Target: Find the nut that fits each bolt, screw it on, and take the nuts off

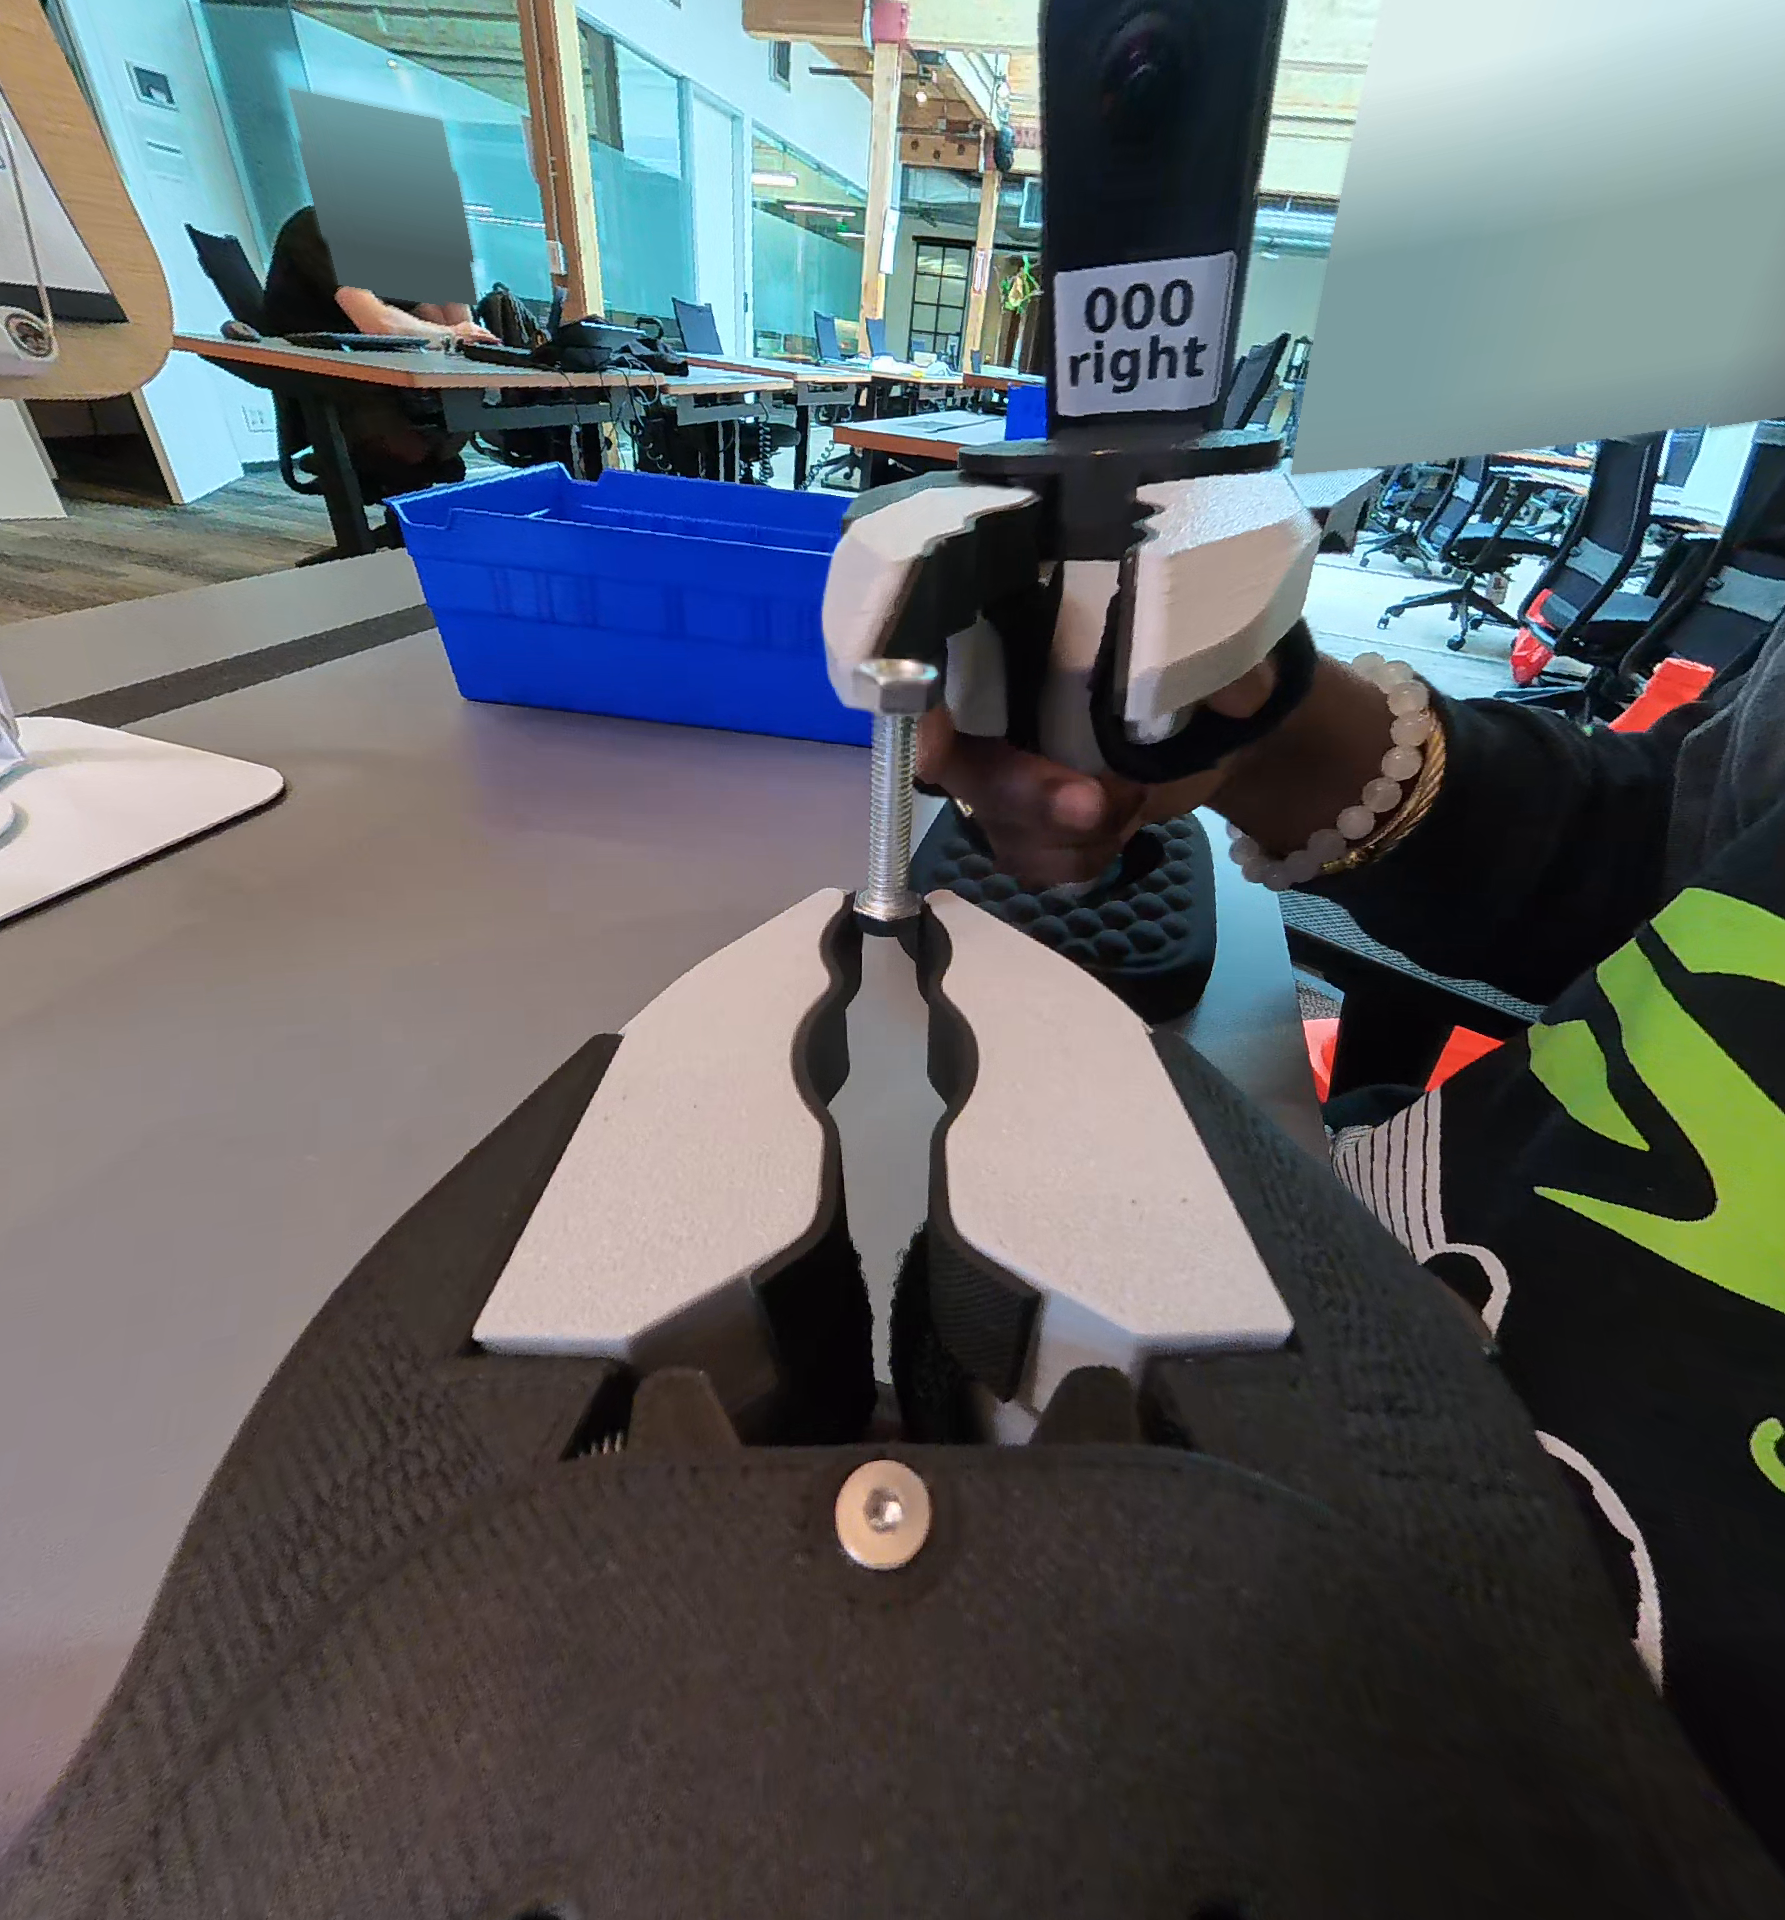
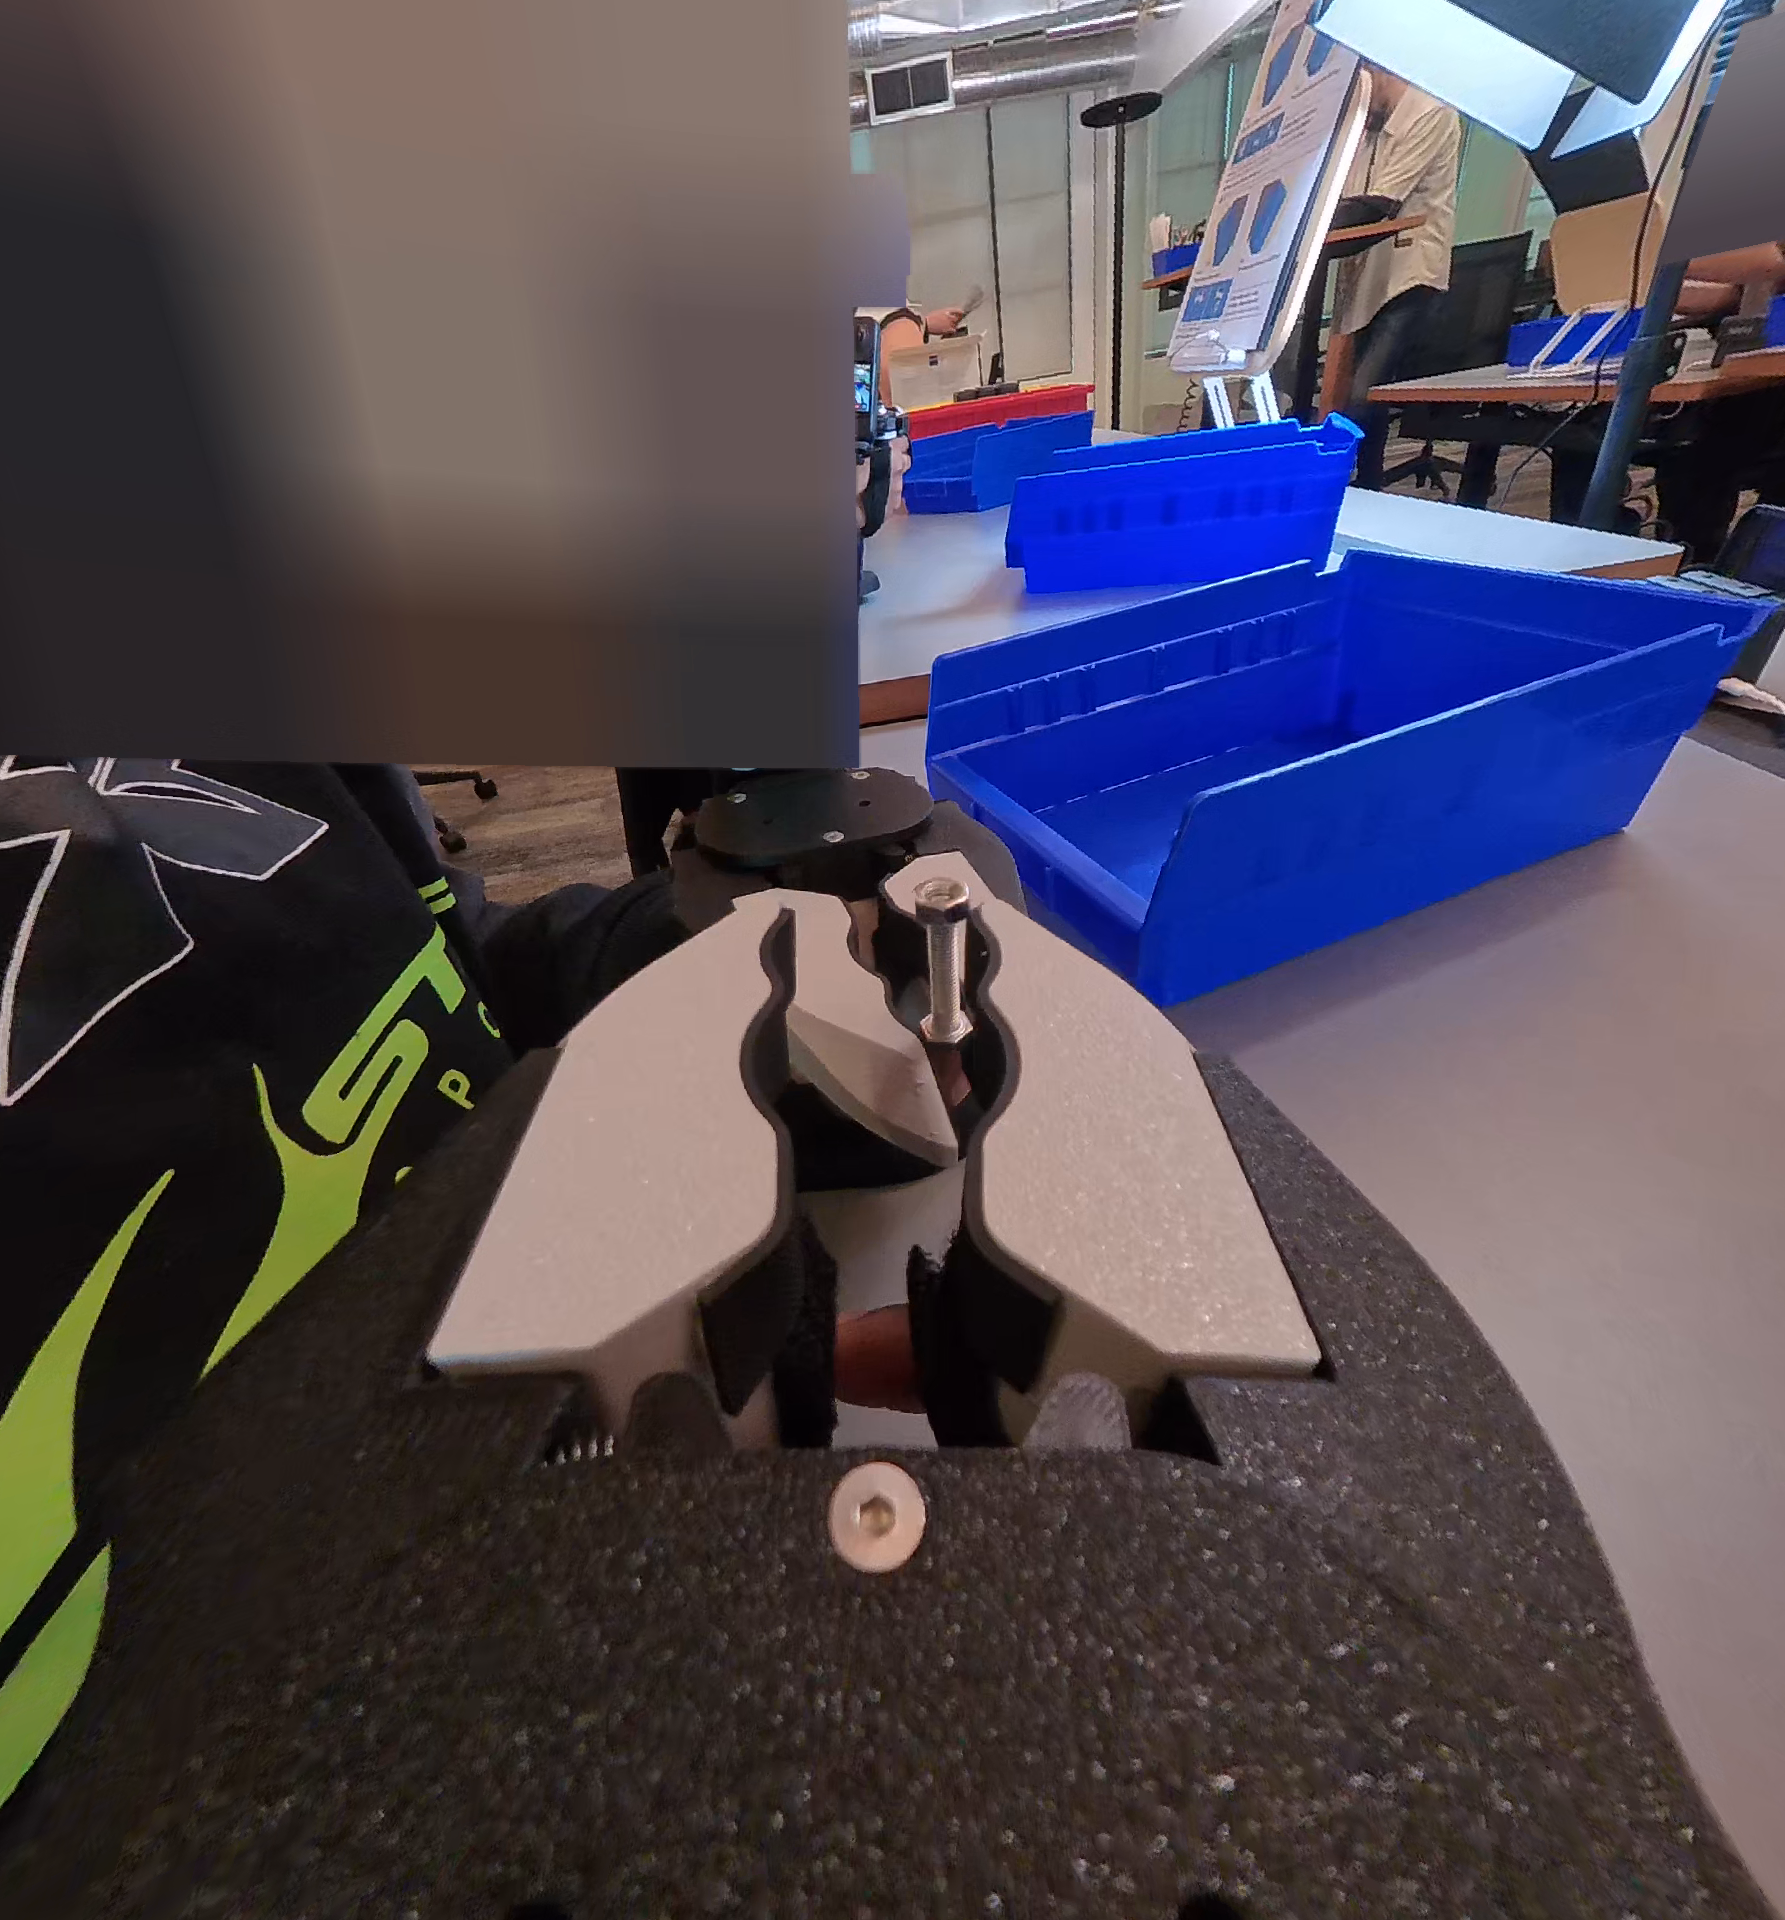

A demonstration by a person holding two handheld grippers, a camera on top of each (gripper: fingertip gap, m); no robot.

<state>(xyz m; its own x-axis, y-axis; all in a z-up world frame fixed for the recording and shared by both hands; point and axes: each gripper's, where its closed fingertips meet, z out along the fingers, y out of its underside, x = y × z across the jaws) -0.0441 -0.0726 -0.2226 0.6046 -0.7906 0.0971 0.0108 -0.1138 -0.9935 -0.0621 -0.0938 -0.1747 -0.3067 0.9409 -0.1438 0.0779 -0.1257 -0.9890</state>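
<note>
A silver bolt [image 1: 888,800] stands upright in the air above the grey table [image 1: 348,987]. My left gripper [image 1: 890,914] is shut on the nut [image 1: 890,908] at the bolt's lower end. My right gripper [image 1: 898,686] comes in from the upper right, held by a hand, and is shut on the bolt's hex head [image 1: 896,681]. In the right wrist view the bolt [image 2: 938,966] shows in the gap at my right gripper's tips [image 2: 909,904]. There the contact with the fingers is partly hidden.
An empty blue bin [image 1: 639,613] stands behind the bolt, and shows to the right in the right wrist view [image 2: 1335,790]. A white stand base [image 1: 88,800] lies far left. A black dimpled pad [image 1: 1085,925] sits under the hand. The person's torso [image 1: 1646,1143] is close on the right. The gap from one gripper's tips to the other's is roughly 5 cm.
</note>
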